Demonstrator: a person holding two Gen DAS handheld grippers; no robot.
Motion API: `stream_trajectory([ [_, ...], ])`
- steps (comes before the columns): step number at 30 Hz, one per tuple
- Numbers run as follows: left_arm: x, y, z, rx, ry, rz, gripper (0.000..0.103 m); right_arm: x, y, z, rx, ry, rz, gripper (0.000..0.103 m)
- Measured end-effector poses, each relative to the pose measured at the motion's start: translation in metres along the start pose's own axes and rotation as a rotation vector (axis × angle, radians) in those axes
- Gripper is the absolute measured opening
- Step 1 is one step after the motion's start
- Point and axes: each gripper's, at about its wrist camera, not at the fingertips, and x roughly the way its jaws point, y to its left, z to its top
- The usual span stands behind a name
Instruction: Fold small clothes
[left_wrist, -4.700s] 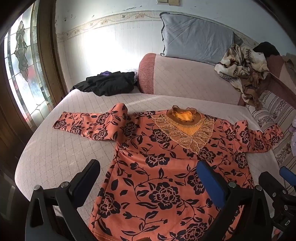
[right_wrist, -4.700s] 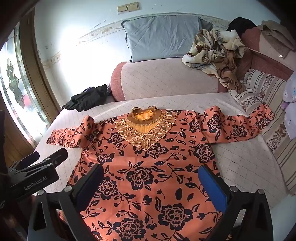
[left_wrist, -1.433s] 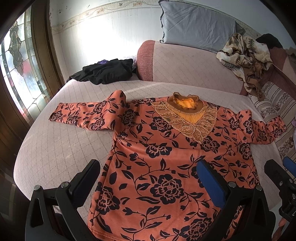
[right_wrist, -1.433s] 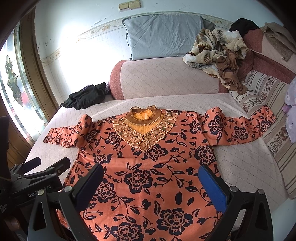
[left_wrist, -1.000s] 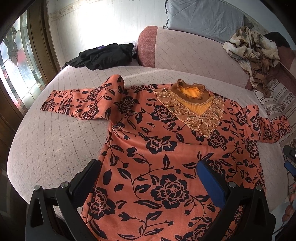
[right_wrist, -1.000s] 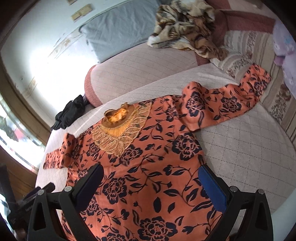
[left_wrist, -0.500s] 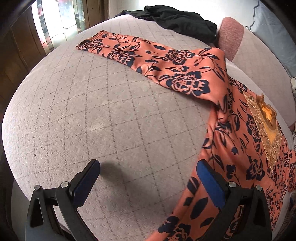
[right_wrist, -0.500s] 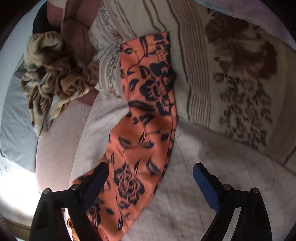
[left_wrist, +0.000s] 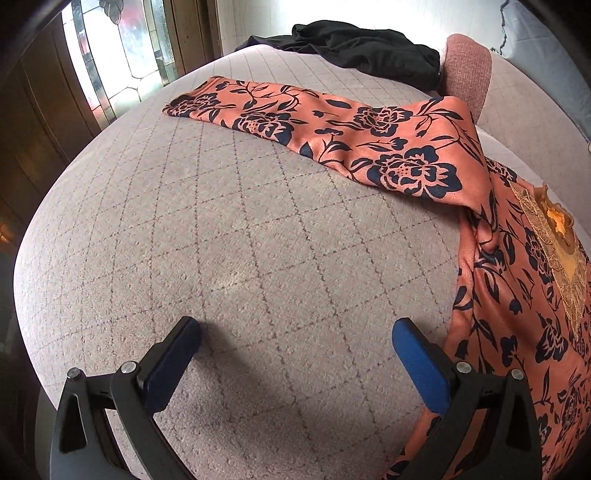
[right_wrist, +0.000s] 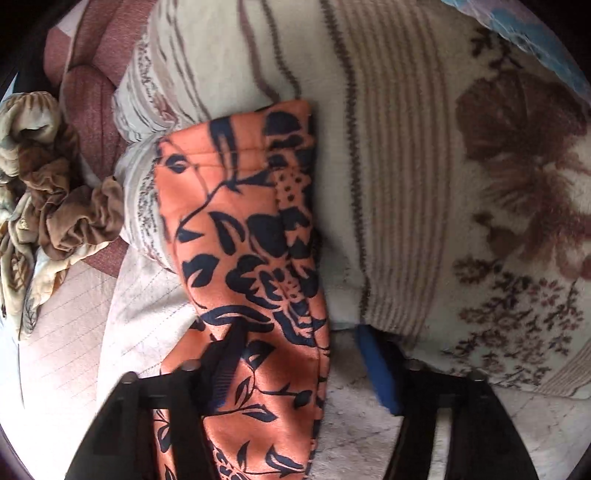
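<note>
Two sleeves need folding first: my right gripper (right_wrist: 295, 369) is closing around the right sleeve (right_wrist: 255, 236) by the blanket (right_wrist: 424, 166), while my left gripper (left_wrist: 295, 350) gapes empty above the bed (left_wrist: 221, 258), needing the far sleeve (left_wrist: 332, 125).

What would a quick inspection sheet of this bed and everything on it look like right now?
Surface: quilted bed cover, mostly bare near the left gripper.
Job's things: orange flowered top lying flat, one sleeve stretched out, the other sleeve resting against a striped blanket.
Clutter: black garment; crumpled brown cloth.
Grippers: left gripper open over bare cover; right gripper closing, sleeve between its jaws, not yet pinched.
Cables: nothing seen.
Surroundings: stained-glass window, pink bolster.
</note>
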Motion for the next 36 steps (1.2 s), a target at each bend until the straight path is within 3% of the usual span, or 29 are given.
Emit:
stream_trajectory([
  [2,0.001,-0.002,-0.002,0.027,-0.009,0.005,0.103,-0.003,0.004,0.005,-0.032,0.024,0.021,0.013],
  [3,0.000,-0.002,-0.002,0.035,-0.014,0.002,0.103,-0.009,0.012,0.007,-0.070,0.010,0.026,0.008],
  [6,-0.001,0.002,-0.001,0.027,-0.018,-0.025,0.103,-0.045,0.058,0.000,-0.252,-0.077,0.066,0.008],
  [10,-0.004,0.007,-0.001,0.008,-0.028,-0.058,0.103,-0.119,0.146,-0.051,-0.540,-0.179,0.248,0.006],
  [14,-0.006,0.010,-0.003,0.013,-0.038,-0.083,0.103,-0.193,0.216,-0.176,-0.833,-0.165,0.521,0.006],
  [16,-0.006,0.011,-0.005,0.023,-0.040,-0.096,0.103,-0.216,0.229,-0.253,-0.954,-0.111,0.643,0.006],
  [19,-0.008,0.013,-0.007,0.040,-0.043,-0.107,0.103,-0.211,0.223,-0.359,-1.090,0.047,0.728,0.008],
  [21,-0.009,0.014,-0.007,0.047,-0.042,-0.116,0.103,-0.180,0.218,-0.419,-1.197,0.225,0.716,0.014],
  [22,-0.010,0.015,-0.008,0.050,-0.042,-0.121,0.103,-0.162,0.210,-0.443,-1.229,0.312,0.683,0.029],
  [23,-0.010,0.016,-0.008,0.052,-0.043,-0.127,0.103,-0.148,0.197,-0.460,-1.250,0.362,0.626,0.058],
  [24,-0.011,0.017,-0.008,0.053,-0.046,-0.134,0.103,-0.143,0.183,-0.475,-1.262,0.391,0.566,0.073],
  [27,-0.010,0.016,-0.009,0.052,-0.055,-0.131,0.103,-0.150,0.166,-0.460,-1.267,0.364,0.602,0.086],
  [30,-0.014,0.011,-0.009,0.068,-0.051,-0.102,0.103,-0.169,0.171,-0.426,-1.193,0.325,0.644,0.088],
  [31,-0.018,0.012,-0.009,0.060,-0.043,-0.123,0.103,-0.172,0.170,-0.411,-1.151,0.313,0.656,0.088],
  [36,-0.061,0.008,0.006,-0.054,-0.080,-0.415,0.103,-0.154,0.170,-0.349,-0.965,0.322,0.641,0.089],
])
